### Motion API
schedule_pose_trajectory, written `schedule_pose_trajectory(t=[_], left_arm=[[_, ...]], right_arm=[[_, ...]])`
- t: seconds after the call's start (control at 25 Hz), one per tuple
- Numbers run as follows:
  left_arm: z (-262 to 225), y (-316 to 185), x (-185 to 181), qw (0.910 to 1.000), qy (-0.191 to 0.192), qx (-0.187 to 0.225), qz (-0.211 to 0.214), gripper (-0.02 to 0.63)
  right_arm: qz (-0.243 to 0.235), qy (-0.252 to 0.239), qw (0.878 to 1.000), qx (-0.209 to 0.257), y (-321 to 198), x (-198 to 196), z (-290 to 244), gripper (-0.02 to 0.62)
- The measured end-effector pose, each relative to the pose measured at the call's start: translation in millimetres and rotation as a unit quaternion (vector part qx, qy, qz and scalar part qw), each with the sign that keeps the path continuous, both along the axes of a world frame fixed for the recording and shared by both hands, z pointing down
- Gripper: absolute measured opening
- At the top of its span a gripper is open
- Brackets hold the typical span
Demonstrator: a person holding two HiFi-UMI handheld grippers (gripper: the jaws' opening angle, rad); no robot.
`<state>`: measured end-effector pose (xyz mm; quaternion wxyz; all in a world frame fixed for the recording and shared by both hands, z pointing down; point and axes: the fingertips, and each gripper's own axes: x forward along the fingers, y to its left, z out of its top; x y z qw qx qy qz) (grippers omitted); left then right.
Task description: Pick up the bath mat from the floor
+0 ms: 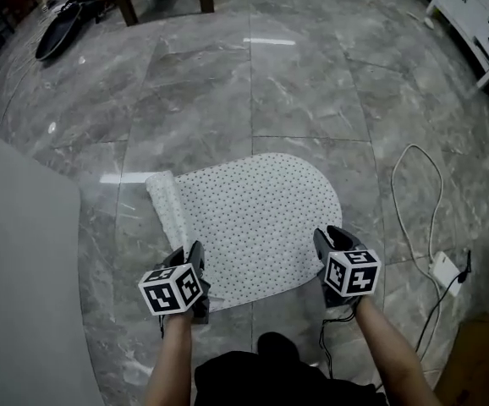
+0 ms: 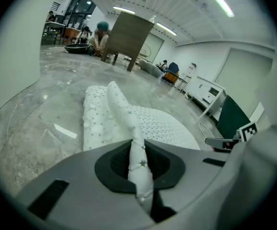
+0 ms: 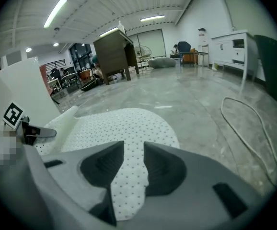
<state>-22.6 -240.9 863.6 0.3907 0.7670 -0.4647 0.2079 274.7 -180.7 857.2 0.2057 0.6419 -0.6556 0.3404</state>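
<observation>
Both near corners of the bath mat (image 1: 257,218) are covered: the left hand-held gripper (image 1: 195,267) pinches one, the right hand-held gripper (image 1: 329,242) stands open over the other; the mat extends away.

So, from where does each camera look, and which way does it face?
Head view: on the person's head, facing steeply down at the white dotted bath mat on grey marble floor; both forearms, left gripper, right gripper show.
Left gripper view: rides the left gripper, looks along its jaws shut on a mat fold.
Right gripper view: rides the right gripper, looks along its open jaws over the mat edge.
Shared: all show the mat.
</observation>
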Motion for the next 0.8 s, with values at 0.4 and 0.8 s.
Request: schedule_pose_trajectory(t=[0.4,0.8], left_arm=[[7.9,-7.1,48.7,0.9993,0.014,-0.009,0.033,0.023],[4.4,-14.5,46.3,0.9985,0.032,-0.003,0.045,0.023]], right_arm=[[-0.001,0.068,0.995,-0.079,-15.6,82.1,45.8,0.132],[-0.022,0.024,0.99,-0.14,-30.4,82.7,74.9,0.232]])
